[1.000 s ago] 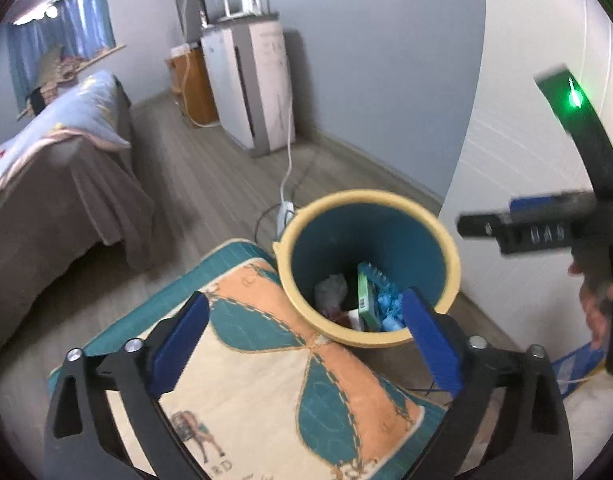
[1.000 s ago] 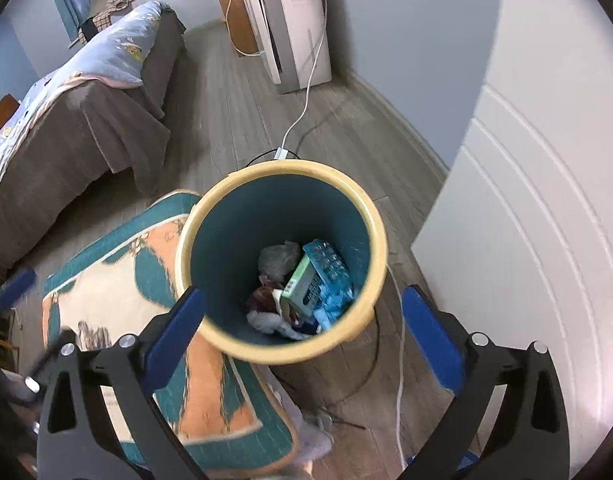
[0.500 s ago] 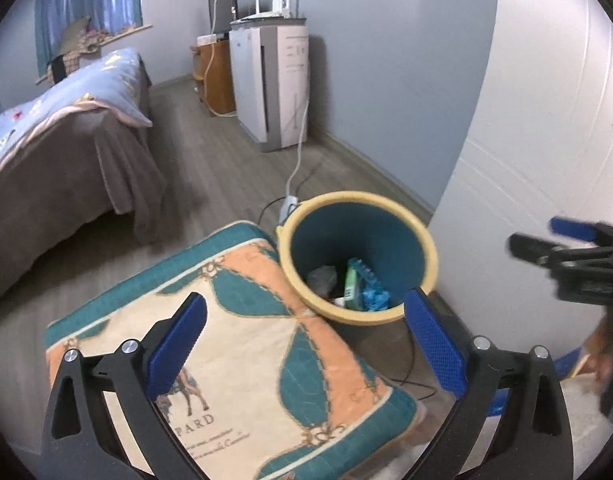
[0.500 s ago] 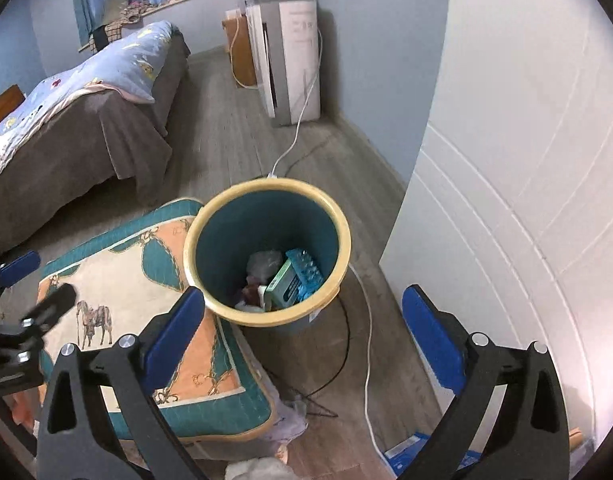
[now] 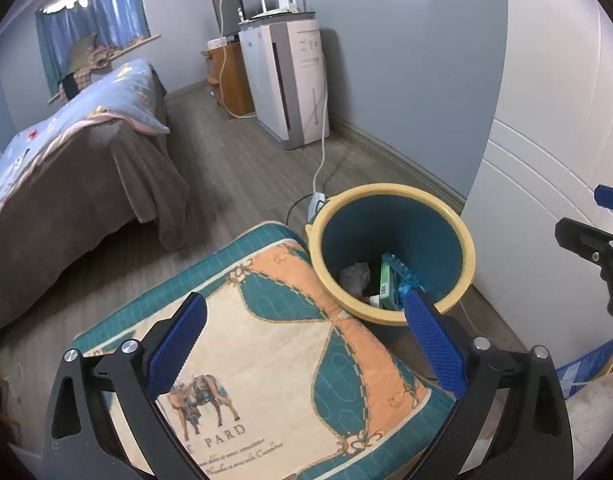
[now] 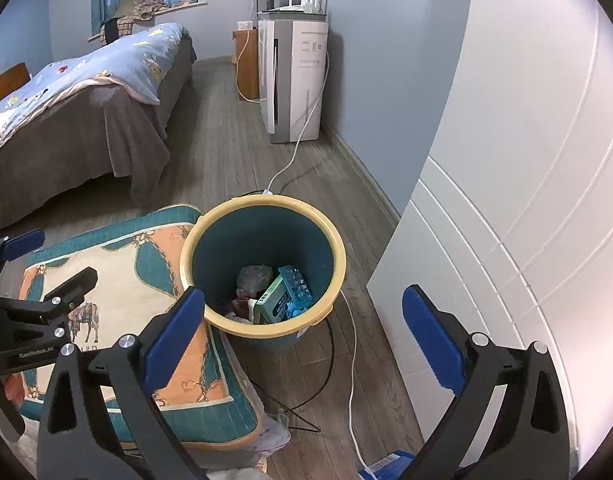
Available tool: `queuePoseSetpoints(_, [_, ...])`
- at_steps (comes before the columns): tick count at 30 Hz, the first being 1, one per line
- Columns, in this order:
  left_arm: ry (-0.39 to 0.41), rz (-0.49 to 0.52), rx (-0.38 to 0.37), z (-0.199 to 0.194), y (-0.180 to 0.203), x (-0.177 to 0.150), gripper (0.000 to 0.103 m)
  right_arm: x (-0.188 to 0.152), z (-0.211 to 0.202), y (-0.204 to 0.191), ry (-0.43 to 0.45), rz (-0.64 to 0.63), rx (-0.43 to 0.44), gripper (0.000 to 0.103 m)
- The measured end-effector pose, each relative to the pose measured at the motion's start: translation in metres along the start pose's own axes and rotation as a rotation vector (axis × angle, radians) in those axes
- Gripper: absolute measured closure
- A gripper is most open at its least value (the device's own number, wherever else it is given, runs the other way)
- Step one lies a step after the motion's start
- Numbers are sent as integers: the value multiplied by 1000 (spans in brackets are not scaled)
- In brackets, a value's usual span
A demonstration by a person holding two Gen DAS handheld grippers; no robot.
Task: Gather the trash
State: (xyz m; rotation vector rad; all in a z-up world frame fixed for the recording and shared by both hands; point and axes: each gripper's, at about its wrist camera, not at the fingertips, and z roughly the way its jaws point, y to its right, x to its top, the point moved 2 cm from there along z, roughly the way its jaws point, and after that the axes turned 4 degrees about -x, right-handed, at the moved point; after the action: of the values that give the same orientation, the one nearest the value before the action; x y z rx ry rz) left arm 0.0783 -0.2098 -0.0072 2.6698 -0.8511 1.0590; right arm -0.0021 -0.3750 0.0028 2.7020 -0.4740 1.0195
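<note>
Right wrist view has both sets of tongs spread wide and empty, right tongs point(image 6: 302, 336) above the trash bin point(image 6: 334, 252) and left tongs point(image 5: 306, 336) over the patterned cushion point(image 5: 266, 344) touching the bin's rim, so honestly the risk I see is bumping that rim or snagging the white cable point(image 6: 352, 360) on the floor and tipping it. Bin's already holding a green box point(image 6: 275, 303), a blue tray-like thing point(image 6: 296, 282) and a crumpled grey wad point(image 6: 253, 276), all low down.

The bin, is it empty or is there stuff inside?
Not empty. The bin stands upright with trash at the bottom: a green box, a crumpled gray wad and blue scraps. Most of it is unfilled.
</note>
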Motion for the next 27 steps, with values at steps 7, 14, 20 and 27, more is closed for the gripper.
queuePoseSetpoints(7, [0, -2, -2, -1, -1, 0, 5, -1, 0, 0, -9, 8, -1, 6])
queuePoseSetpoints(14, [-1, -1, -4, -4, -1, 0, 5, -1, 0, 0, -9, 8, -2, 6])
queuePoseSetpoints(20, [-2, -2, -6, -5, -1, -1, 5, -2, 2, 0, -12, 5, 0, 6])
queuePoseSetpoints(27, [-3, 3, -10, -7, -1, -2, 5, -3, 3, 3, -17, 7, 3, 6])
